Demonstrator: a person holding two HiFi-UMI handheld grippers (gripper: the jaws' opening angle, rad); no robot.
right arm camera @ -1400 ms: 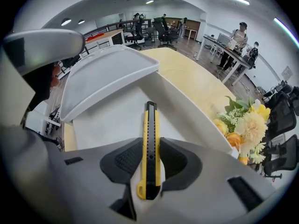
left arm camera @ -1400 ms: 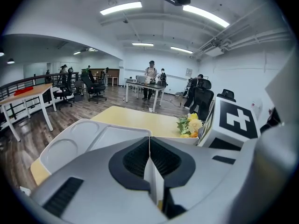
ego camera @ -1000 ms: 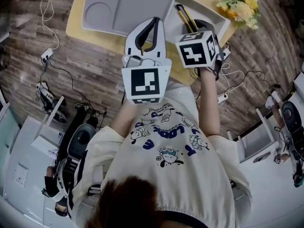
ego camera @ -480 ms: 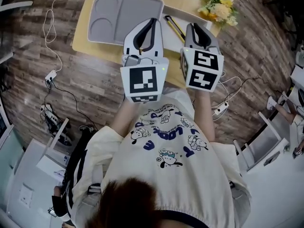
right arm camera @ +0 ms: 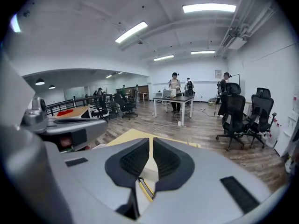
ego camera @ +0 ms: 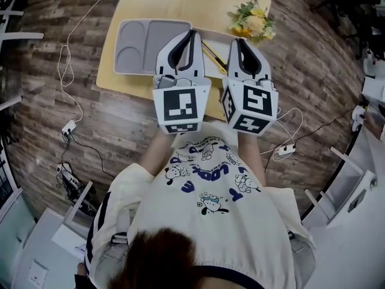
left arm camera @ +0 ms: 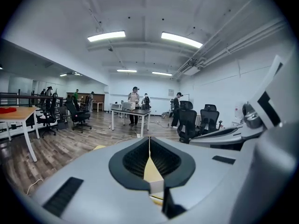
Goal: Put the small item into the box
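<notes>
Holding two grippers side by side above the table's [ego camera: 180, 5] near edge, you have the left gripper [ego camera: 190, 36] with its fingers pressed together at the tips and nothing between them. The left gripper view shows them meeting in one thin line. The right gripper [ego camera: 240, 42] is likewise closed on nothing, and in the right gripper view its fingers all but touch. Each carries one marker cube, two in all, at the end nearest your chest.

One item [ego camera: 210, 52], thin, yellow and black, lies below and between the two grippers' noses. It rests on the white of the one box [ego camera: 212, 35], which sits at the near edge just right of the tray [ego camera: 141, 47]. You cannot tell from these views whether the item lies within the box's rim. Neither gripper holds it. In the right gripper view it shows as a yellow-and-black strip beneath the closed fingers.

That one grey tray, divided into compartments, lies at the table's near left corner. One bunch of flowers [ego camera: 254, 21], yellow and white, lies at the right edge, near the far right corner and well apart from the tray.

Both gripper views look out level across the room. In the right one, three people [right arm camera: 175, 92] stand far off by a white desk, and two black chairs [right arm camera: 233, 118] stand on the wooden floor to the right.
</notes>
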